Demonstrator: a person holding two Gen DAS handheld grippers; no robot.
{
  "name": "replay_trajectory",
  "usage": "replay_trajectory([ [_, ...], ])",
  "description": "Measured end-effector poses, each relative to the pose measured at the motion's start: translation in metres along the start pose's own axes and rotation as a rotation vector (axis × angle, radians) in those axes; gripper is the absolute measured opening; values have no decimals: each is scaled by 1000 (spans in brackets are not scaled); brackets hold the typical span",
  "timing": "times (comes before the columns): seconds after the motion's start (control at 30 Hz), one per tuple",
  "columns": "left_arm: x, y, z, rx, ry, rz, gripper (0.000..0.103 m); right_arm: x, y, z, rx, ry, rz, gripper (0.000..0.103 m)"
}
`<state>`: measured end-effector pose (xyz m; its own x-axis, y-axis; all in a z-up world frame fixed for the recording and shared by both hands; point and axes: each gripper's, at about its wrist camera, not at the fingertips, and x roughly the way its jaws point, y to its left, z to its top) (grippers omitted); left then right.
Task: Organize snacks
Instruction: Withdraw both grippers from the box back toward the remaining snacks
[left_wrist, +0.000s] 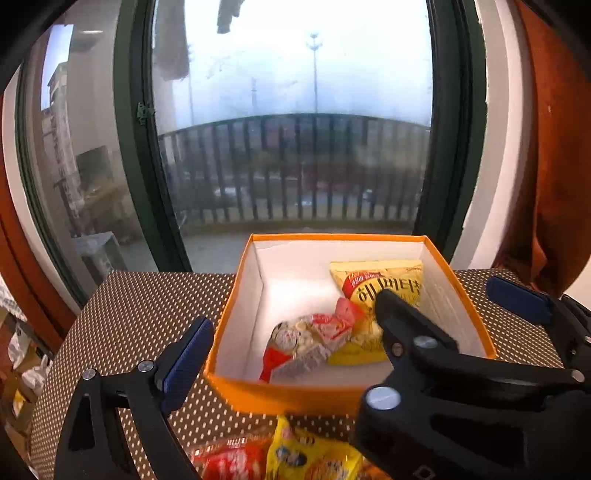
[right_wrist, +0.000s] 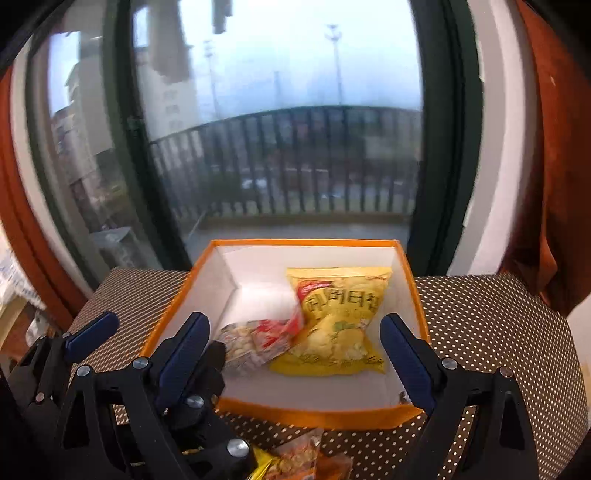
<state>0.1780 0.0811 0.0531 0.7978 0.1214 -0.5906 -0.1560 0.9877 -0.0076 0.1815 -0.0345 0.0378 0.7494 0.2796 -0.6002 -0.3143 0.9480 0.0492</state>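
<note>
1. Snacks (left_wrist: 295, 456) lie nearest, at the bottom edge of the left wrist view: a red pack and a yellow one on the dotted table (left_wrist: 122, 314), just in front of the box. The right wrist view shows a few more loose packs (right_wrist: 295, 456) at the same near edge, partly hidden.
2. Left gripper (left_wrist: 291, 325) is spread wide with nothing between its fingers; one blue pad (left_wrist: 186, 360) hangs outside the box's left wall, the other finger reaches over the box interior.
3. Right gripper (right_wrist: 295, 354) is likewise spread and holds nothing, its two blue pads over the near part of the box.
4. Orange box (right_wrist: 321, 417) with white inside sits on the table, open at the top.
5. Inside it, a clear pack (right_wrist: 255, 343) with red print lies low and to the left, overlapping the yellow bag (right_wrist: 340, 321), which leans toward the right wall.
6. Beyond the table stands a window (right_wrist: 280, 110) with a dark green frame, and a railing (right_wrist: 295, 166) outside.
7. Rust curtains (right_wrist: 561, 166) hang at the right.
</note>
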Motion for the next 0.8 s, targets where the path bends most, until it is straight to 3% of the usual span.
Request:
replay_trajectory([
  [0.1, -20, 8, -11, -14, -24, -42, 96, -15, 14, -6, -30, -6, 44, 95],
  [0.37, -50, 24, -37, 6, -60, -58, 97, -40, 41, -24, -63, -50, 56, 95],
  [0.8, -60, 10, -86, 61, -86, -97, 97, -59, 36, -74, -42, -47, 25, 95],
])
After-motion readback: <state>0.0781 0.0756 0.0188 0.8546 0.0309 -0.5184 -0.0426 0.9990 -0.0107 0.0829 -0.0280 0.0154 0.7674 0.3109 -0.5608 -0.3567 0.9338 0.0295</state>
